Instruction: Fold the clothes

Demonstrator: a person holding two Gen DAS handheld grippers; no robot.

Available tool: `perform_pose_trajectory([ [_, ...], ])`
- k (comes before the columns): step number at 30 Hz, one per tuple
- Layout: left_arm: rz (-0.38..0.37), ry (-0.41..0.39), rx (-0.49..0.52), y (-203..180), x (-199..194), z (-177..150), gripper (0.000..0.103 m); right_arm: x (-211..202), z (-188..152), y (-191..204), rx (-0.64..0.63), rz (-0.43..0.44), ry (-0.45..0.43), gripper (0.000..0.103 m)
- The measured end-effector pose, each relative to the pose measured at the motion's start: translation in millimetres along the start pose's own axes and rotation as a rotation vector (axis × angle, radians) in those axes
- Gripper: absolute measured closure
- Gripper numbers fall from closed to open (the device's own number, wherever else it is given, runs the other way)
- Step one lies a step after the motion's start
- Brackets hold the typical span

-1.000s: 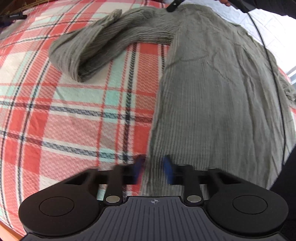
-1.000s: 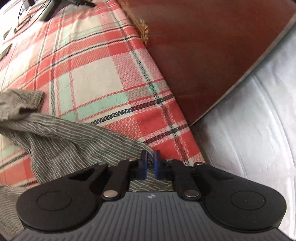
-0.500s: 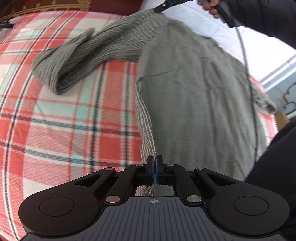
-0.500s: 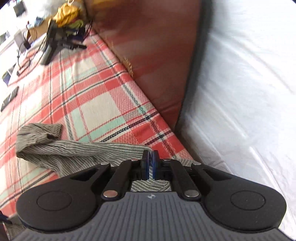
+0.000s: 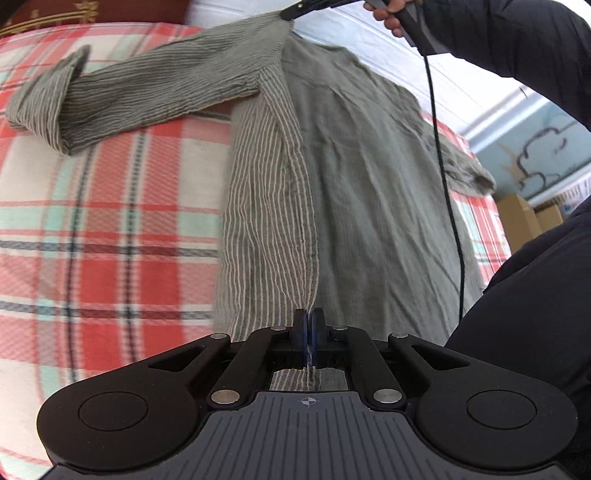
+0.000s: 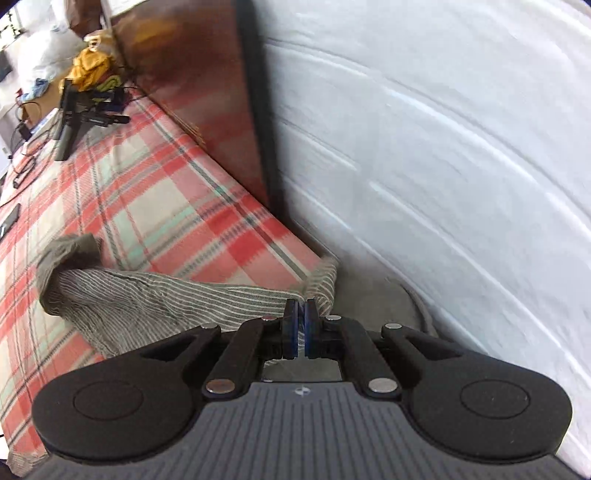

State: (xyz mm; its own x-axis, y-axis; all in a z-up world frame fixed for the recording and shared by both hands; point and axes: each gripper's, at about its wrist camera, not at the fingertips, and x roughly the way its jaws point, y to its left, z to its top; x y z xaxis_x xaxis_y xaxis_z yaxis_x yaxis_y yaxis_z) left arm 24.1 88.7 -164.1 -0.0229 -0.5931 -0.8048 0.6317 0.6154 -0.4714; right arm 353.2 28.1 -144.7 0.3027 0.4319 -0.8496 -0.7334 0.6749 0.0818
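Since 1 s ago both grippers have closed on the shirt's side edge and lifted it off the plaid bedspread [image 5: 110,229], so the striped inner face now shows.

Left wrist view: left gripper [image 5: 308,332] has its blue pads pressed together w/ the shirt [image 5: 369,184] hem corner pinched between them. From that pinch the raised edge runs straight away to the right gripper [image 5: 295,11] at the shoulder, top of frame, held by the person's hand [image 5: 388,16]. So the long axis of the lifted edge is the line between the two grippers, hem to shoulder. Rest of the shirt body lies on the bedspread to the right of that edge; the near sleeve [image 5: 129,96] trails off left from the shoulder, cuff resting on the bedspread. A cable [image 5: 443,166] hangs across the shirt body.

Right wrist view: right gripper [image 6: 300,325] pads are clamped on the shoulder fabric, just beside the bedspread's [image 6: 166,206] edge by the headboard [image 6: 207,92] and white wall [image 6: 424,166]. Sleeve [image 6: 129,291] droops left from the pinch, partly airborne.

Judgement: next move probably carries this edge sideways over the body, toward the far side. Both ends need to travel together, edge kept taut, else the fold skews. Sleeve will likely drag along behind.
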Motion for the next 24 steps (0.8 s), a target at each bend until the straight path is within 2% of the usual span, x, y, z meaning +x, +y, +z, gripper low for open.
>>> perform_pose_trajectory([
  [10,-0.058,0.073,0.064,-35.8,43.8,3.1,0.103,3.6,-34.2,-21.9,0.048,-0.068,0.009,0.1],
  [16,-0.033,0.111,0.063,-42.6,66.7,-0.5,0.101,12.2,-46.1,-24.9,0.054,-0.115,0.011,0.099],
  [17,-0.03,0.115,0.058,-43.3,70.1,-1.0,0.1,13.6,-48.1,-25.4,0.055,-0.123,0.011,0.099],
  [20,-0.021,0.125,0.047,-44.1,80.0,-1.7,0.084,18.0,-54.0,-26.9,0.059,-0.147,0.012,0.097],
  [22,-0.013,0.131,0.036,-45.4,86.6,-0.6,0.08,20.9,-57.3,-27.4,0.063,-0.166,0.013,0.083],
  [24,-0.006,0.136,0.026,-46.8,92.7,0.6,0.075,20.7,-58.1,-27.2,0.079,-0.182,0.013,0.079],
])
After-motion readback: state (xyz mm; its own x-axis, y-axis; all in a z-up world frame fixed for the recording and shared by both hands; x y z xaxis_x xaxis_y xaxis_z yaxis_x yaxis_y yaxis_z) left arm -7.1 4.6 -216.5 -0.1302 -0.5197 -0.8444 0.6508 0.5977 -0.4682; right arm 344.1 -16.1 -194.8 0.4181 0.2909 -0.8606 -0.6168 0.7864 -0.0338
